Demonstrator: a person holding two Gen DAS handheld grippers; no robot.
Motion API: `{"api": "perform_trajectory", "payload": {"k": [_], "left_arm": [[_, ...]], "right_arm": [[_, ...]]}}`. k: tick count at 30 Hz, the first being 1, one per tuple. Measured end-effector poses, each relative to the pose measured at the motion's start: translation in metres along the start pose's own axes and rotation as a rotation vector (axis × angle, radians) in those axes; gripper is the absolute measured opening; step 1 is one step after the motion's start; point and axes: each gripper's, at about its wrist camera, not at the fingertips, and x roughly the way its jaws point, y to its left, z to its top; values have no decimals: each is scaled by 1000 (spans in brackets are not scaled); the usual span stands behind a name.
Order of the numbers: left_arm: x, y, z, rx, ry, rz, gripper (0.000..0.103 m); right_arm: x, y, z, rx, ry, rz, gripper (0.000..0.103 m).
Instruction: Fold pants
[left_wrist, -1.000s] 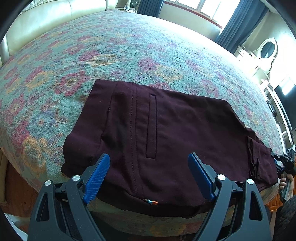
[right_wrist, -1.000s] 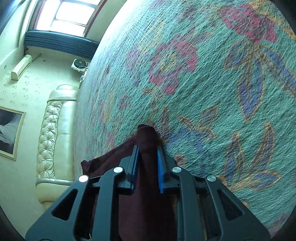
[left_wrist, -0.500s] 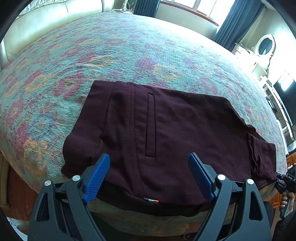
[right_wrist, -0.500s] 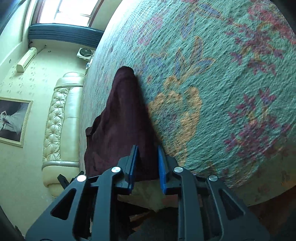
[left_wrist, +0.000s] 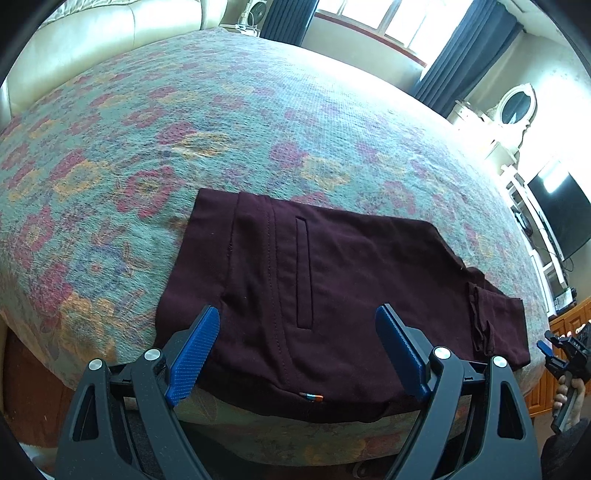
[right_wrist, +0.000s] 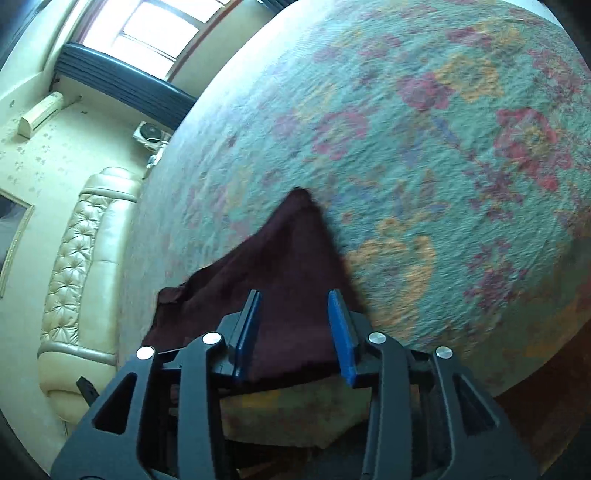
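Observation:
Dark maroon pants (left_wrist: 332, 288) lie folded on the floral bedspread (left_wrist: 221, 122), close to the near edge, with a slit pocket facing up. My left gripper (left_wrist: 297, 314) hovers open over their near edge, its blue pads wide apart and touching nothing. At the pants' right end, my right gripper (left_wrist: 561, 350) shows small at the frame's edge, held by a hand. In the right wrist view the right gripper (right_wrist: 294, 295) has its jaws opening. The pants' end (right_wrist: 288, 251) lies on the bed beyond the pads, and neither pad presses on the cloth.
A cream leather sofa (right_wrist: 74, 280) stands past the bed's far side. Windows with dark curtains (left_wrist: 461, 48) line the back wall. A white dresser with an oval mirror (left_wrist: 513, 107), a black screen (left_wrist: 561, 214) and a wooden cabinet (left_wrist: 565, 317) stand at the right.
The right gripper has let go of the pants' end, spread its jaws and pulled back and up. The left gripper has risen a little, staying open.

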Motion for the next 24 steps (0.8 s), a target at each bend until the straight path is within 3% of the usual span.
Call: {"api": "perform_trajectory", "payload": {"k": [4, 9, 12, 18, 24], "left_arm": [[-2, 34, 7, -56, 5, 17, 85], [7, 81, 11, -139, 80, -101, 85], [24, 110, 13, -239, 157, -255, 85], [52, 144, 27, -336, 215, -402, 85], [70, 125, 35, -263, 287, -505, 84]], "right_arm": [[55, 45, -16, -44, 123, 80, 44], [98, 77, -42, -98, 221, 74, 44], [105, 92, -56, -170, 225, 31, 45], [105, 97, -64, -151, 231, 60, 48], [109, 95, -71, -145, 236, 59, 52]]}}
